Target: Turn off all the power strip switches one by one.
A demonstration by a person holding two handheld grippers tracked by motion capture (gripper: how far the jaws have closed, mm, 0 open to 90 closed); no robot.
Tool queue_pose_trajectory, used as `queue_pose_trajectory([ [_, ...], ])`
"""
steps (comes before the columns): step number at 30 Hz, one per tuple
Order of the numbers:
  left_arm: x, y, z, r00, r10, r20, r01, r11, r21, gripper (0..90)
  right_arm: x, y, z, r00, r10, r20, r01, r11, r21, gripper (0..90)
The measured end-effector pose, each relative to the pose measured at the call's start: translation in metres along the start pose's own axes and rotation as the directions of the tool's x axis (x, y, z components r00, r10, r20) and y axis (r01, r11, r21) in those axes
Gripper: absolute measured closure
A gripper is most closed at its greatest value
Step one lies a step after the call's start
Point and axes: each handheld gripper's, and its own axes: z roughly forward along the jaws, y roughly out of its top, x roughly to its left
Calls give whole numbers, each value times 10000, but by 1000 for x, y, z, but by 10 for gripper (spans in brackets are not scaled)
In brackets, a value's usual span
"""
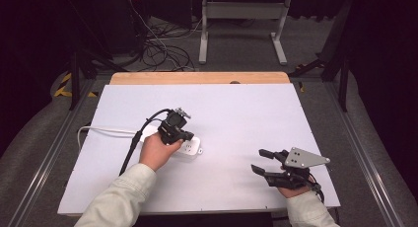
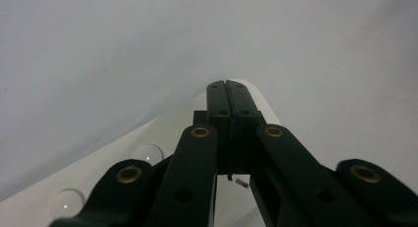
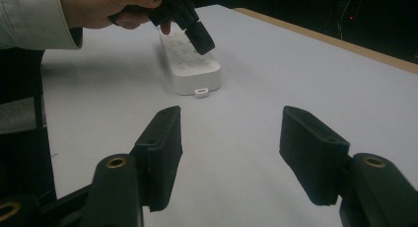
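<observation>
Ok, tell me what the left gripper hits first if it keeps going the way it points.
Most likely the white power strip. The left gripper, jaws pressed together with nothing between them, angles down over the strip's top face near its end, hovering very close. Whether it already touches is unclear.

A white table top (image 1: 246, 118) is carrying a white power strip (image 1: 190, 147), which is lying flat on it left of centre. The strip's white cable (image 1: 106, 131) is trailing from the strip toward the table's left edge.
</observation>
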Motion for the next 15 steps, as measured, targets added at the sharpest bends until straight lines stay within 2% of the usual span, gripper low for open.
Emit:
queue_pose_trajectory([
  [7, 1, 1, 6, 9999, -58, -123, 59, 9999, 106, 900, 0, 0, 0, 10000, 2, -60, -2, 10000, 18, 420],
  [12, 1, 1, 8, 9999, -143, -7, 143, 9999, 60, 900, -1, 0, 1, 10000, 37, -71, -37, 10000, 39, 420],
  [15, 1, 1, 9, 9999, -120, -82, 121, 9999, 97, 900, -1, 0, 1, 10000, 33, -66, -33, 10000, 41, 420],
])
